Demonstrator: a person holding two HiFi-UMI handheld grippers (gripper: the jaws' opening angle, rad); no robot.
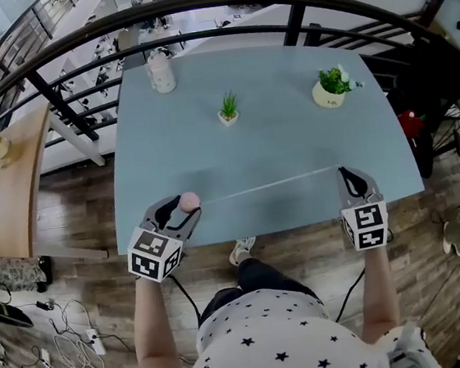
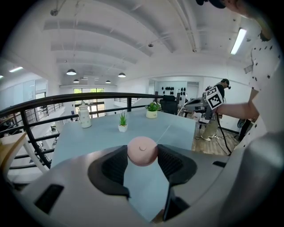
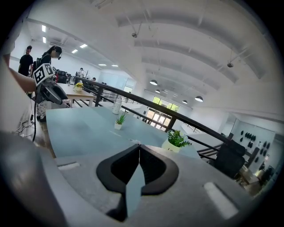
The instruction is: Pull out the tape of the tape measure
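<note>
Left gripper (image 1: 182, 211) grips tape measure (image 1: 189, 200), right gripper (image 1: 346, 172) pinches tape (image 1: 271, 183)

Table (image 1: 293, 155): pale blue-grey top
White bottle (image 1: 160, 71): 11 o'clock, near far edge
Small grass plant (image 1: 228, 109): 12 o'clock
Leafy plant (image 1: 330, 87): 2 o'clock (white pot)

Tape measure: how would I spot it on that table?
At the near edge of the blue-grey table, the left gripper clamps a small round tape measure, its thin tape stretching to the right gripper. It alone is pink; the potted plants beyond are green.
</note>
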